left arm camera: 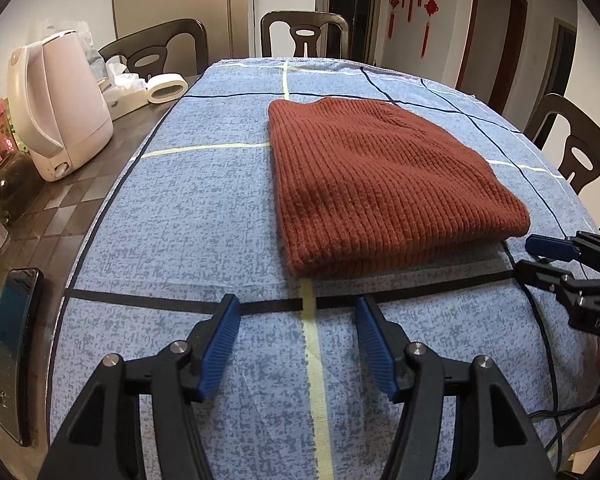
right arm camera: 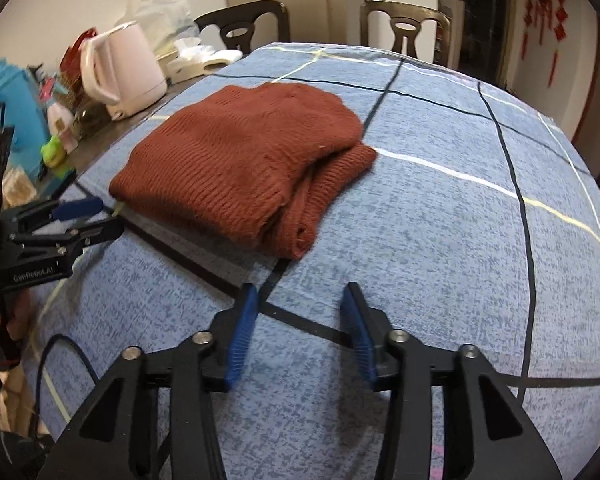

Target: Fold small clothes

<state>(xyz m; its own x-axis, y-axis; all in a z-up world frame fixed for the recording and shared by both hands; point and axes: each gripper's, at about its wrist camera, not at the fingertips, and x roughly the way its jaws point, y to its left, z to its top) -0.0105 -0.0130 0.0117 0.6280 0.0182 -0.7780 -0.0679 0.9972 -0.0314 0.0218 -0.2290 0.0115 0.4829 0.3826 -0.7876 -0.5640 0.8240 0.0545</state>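
Note:
A rust-brown ribbed knit sweater (left arm camera: 380, 184) (right arm camera: 240, 160) lies folded into a thick rectangle on the blue checked cloth (left arm camera: 200, 220) (right arm camera: 440, 220) covering the table. My left gripper (left arm camera: 297, 304) hovers over the cloth just short of the sweater's near edge, open, with only cloth between its blue pads. My right gripper (right arm camera: 300, 292) is open too, near the sweater's near right corner, holding nothing. Each gripper shows in the other's view: the right gripper (left arm camera: 526, 258) beside the sweater's right corner, the left gripper (right arm camera: 108, 216) by its left corner.
On the bare tabletop to the left stand a pink kettle (left arm camera: 56, 108) (right arm camera: 124, 76), a roll of white tape (left arm camera: 166, 87), jars and a dark phone (left arm camera: 14, 352). Chairs (left arm camera: 304, 34) (left arm camera: 572, 152) ring the far and right sides. Cables trail off the near edge.

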